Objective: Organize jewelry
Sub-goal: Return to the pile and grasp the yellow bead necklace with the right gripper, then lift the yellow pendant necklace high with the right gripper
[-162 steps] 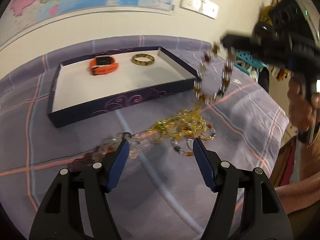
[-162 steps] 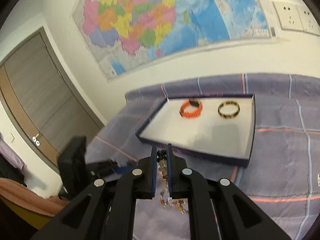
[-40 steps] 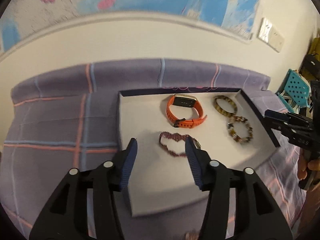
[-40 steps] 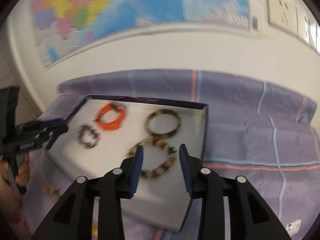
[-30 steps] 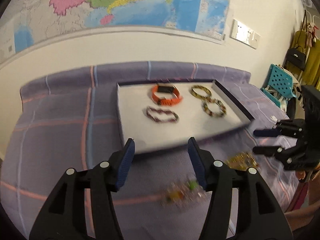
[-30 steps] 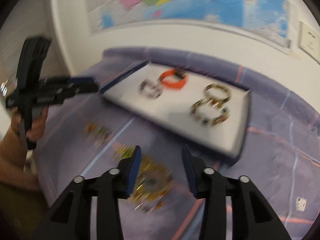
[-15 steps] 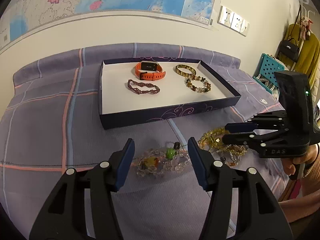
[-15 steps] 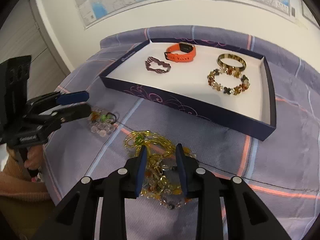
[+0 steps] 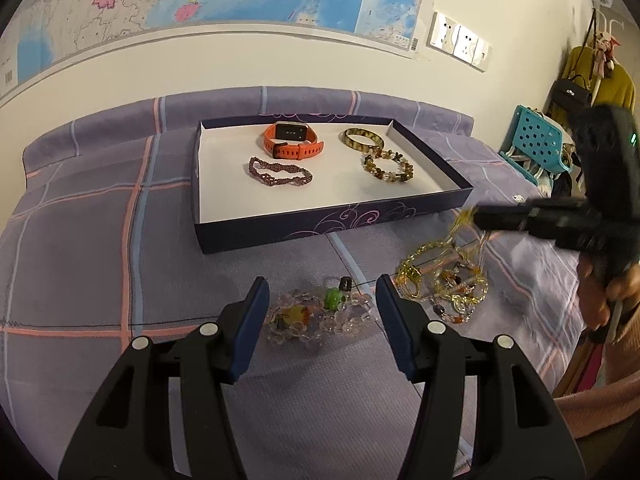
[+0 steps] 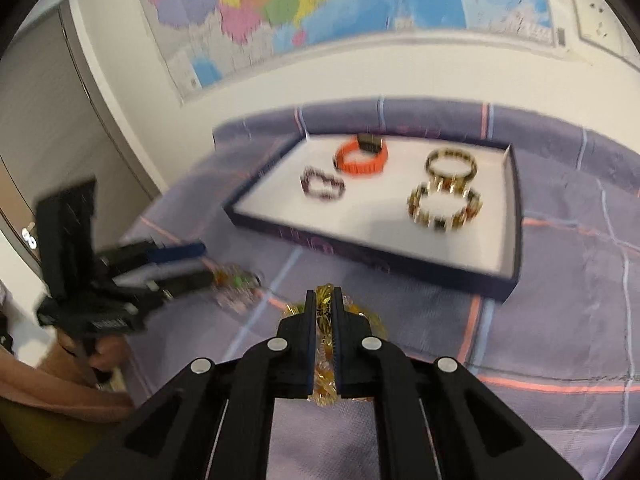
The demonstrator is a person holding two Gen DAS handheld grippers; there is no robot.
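Your tray (image 9: 328, 222), at upper centre of the left view, holds four pieces: one orange watch (image 9: 292, 145), one purple beaded bracelet (image 9: 280, 171), one bangle (image 9: 362, 139) and one amber bead bracelet (image 9: 388, 167). Your left gripper (image 9: 322, 312) stands open around one clear crystal bracelet (image 9: 316, 316) on the bedspread (image 9: 100, 240). Your right gripper (image 10: 325, 300) has just closed, pinching one gold chain necklace (image 10: 325, 322) at lower centre.

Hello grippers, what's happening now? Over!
Right gripper shut on gold necklace. Left gripper open over clear bead bracelet. Tray unobstructed.
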